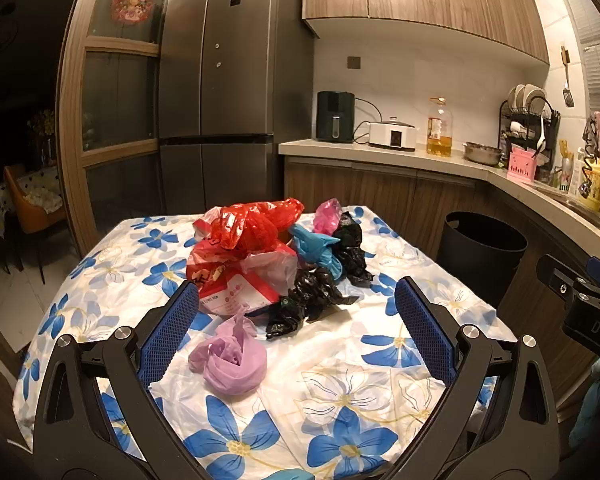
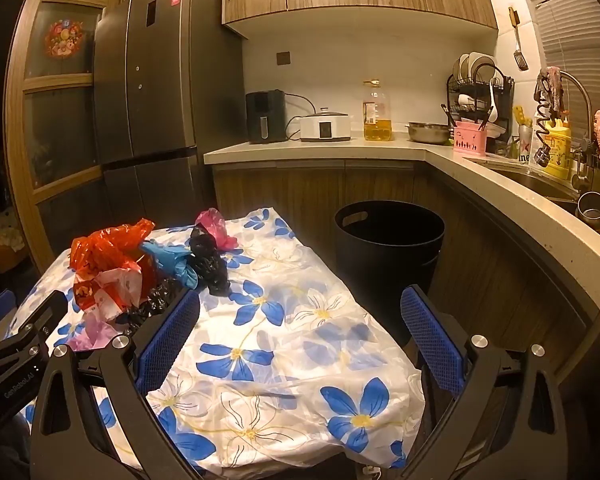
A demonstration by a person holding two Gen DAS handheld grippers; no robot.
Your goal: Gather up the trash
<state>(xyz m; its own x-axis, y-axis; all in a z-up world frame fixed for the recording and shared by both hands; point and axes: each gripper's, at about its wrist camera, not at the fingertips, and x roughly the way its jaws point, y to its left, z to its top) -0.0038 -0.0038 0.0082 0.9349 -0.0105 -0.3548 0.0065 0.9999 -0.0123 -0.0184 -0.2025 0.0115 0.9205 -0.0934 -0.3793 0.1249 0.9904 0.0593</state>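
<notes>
The table (image 1: 380,360) under its blue-flowered cloth fills both views, and the black trash bin (image 2: 388,240) stands off its far right corner. A heap of crumpled plastic bags (image 1: 268,248) sits centre-left on the table. Nearest of all is the lilac bag (image 1: 232,360), lying dead ahead of the left gripper (image 1: 296,300) and a touch toward its left jaw. Left jaws spread wide, nothing in them. The right gripper (image 2: 300,312), jaws also released and empty, faces bare cloth with the heap off to its left, so the left hand looks nearer.
</notes>
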